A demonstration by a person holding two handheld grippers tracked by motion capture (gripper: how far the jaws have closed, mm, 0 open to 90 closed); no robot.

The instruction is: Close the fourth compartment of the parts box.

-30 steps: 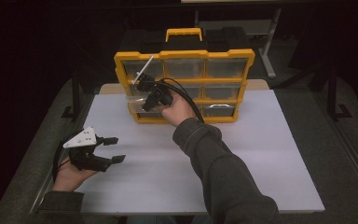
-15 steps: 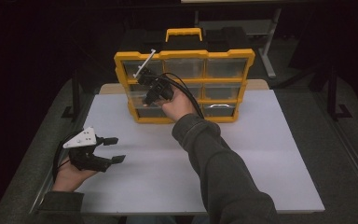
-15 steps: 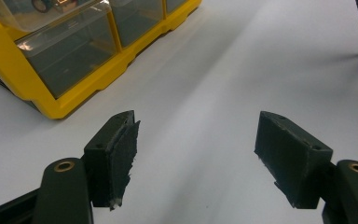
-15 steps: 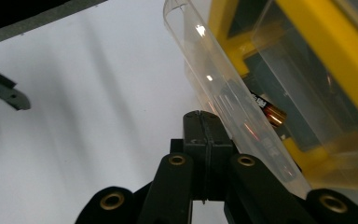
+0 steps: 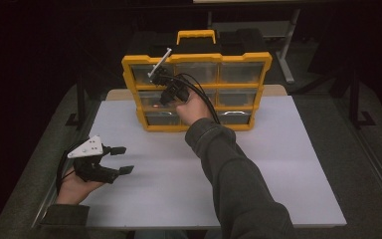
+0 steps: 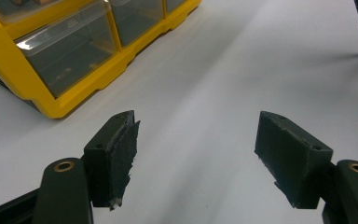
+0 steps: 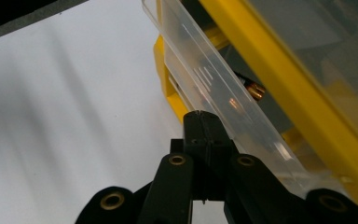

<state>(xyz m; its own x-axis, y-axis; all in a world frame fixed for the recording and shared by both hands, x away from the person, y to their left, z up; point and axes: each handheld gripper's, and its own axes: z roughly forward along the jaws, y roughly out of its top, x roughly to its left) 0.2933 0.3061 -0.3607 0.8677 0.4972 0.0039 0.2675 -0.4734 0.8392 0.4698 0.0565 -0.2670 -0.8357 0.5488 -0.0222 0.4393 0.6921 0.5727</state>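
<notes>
Standing upright at the far edge of the white table (image 5: 278,164), the yellow drawer organizer (image 5: 197,92) is the landmark for this entry.

Item: clear plastic drawer (image 7: 223,98), left column of the organizer, middle row as best the high view shows; partly pulled out of its slot toward the person, long edge running level along the organizer's front. A brass-coloured part (image 7: 254,89) lies inside it; its kind cannot be told.

Tool: right gripper (image 5: 165,94), jaws pressed together at the drawer's front lip; whether any lip is pinched between them cannot be told. It is right at the organizer's face.

Tool: left gripper (image 5: 120,159), jaws spread apart with nothing between, hovering well in front of the organizer, toward its left corner.

Judgement: the drawer slides straight out of the organizer's face, so the nearer right gripper should draw along that line.
</notes>
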